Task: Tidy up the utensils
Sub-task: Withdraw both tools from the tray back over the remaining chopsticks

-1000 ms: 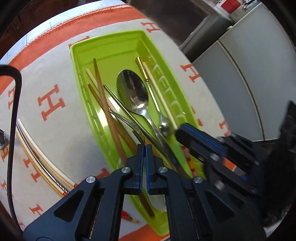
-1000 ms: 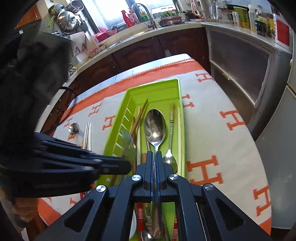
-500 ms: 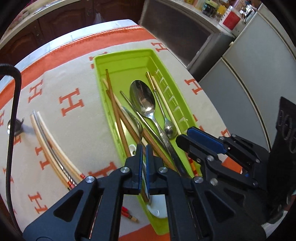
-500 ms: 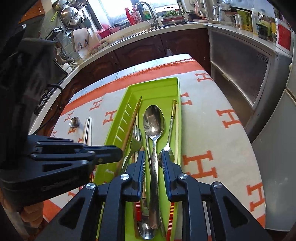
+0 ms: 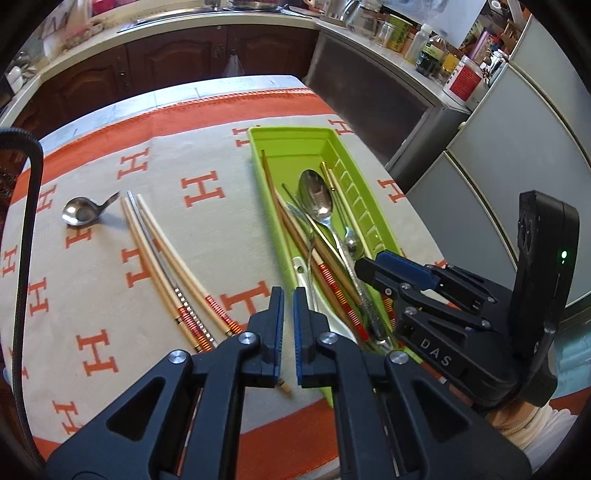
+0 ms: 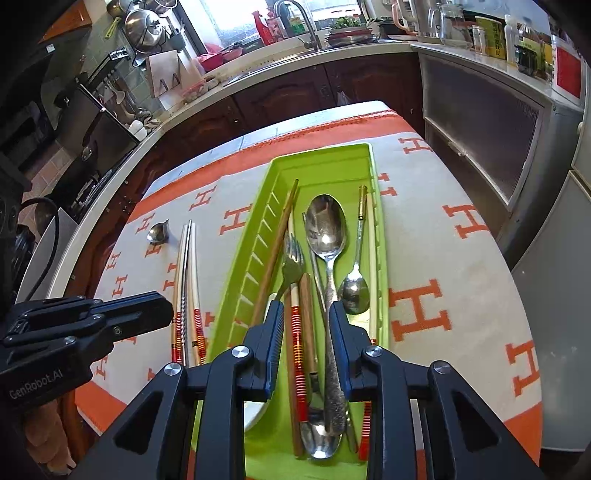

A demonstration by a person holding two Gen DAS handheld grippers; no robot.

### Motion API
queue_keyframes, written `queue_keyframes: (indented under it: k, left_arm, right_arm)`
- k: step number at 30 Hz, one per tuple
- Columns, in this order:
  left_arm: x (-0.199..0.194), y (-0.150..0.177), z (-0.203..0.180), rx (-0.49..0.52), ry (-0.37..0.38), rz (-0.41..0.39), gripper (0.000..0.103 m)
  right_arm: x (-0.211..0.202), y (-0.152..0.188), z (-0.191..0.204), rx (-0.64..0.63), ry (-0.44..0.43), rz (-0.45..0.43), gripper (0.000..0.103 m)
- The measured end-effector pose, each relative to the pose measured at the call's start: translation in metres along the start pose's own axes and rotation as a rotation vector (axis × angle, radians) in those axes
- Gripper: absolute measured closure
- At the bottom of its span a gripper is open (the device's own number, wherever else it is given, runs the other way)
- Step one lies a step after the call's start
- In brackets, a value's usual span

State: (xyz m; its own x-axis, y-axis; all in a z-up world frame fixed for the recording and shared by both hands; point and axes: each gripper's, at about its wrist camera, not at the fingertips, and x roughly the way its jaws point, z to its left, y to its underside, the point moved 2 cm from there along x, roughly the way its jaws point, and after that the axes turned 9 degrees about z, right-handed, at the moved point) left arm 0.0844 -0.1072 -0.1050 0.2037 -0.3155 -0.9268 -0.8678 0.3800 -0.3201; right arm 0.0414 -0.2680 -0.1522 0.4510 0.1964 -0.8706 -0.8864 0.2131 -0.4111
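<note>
With the large spoon (image 6: 327, 236) laid in the green tray (image 6: 321, 157), the right gripper (image 6: 304, 325), its jaws just opened, is seen astride its handle, the left gripper (image 5: 288, 321) nearly closed and empty; a careless withdrawal could snag the crowded utensils.

Right gripper (image 6: 304, 341) fingers have just opened, releasing the large spoon (image 6: 327, 236) into tray (image 6: 321, 157).

A home kitchen: dark wood cabinets (image 6: 280, 96) run under a counter (image 6: 332, 48) with a sink tap (image 6: 295, 18), hanging pots (image 6: 142, 26) and jars (image 5: 436, 55), a grey fridge (image 5: 517, 147) stands beyond the table's right edge.
</note>
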Motion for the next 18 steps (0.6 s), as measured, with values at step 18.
queue_keyframes:
  k: [18]
  left_arm:
    - [-0.053,0.039,0.076,-0.154,-0.041,-0.135,0.065]
  right_arm:
    - [-0.027,-0.009,0.094,-0.204,-0.048,-0.037,0.068]
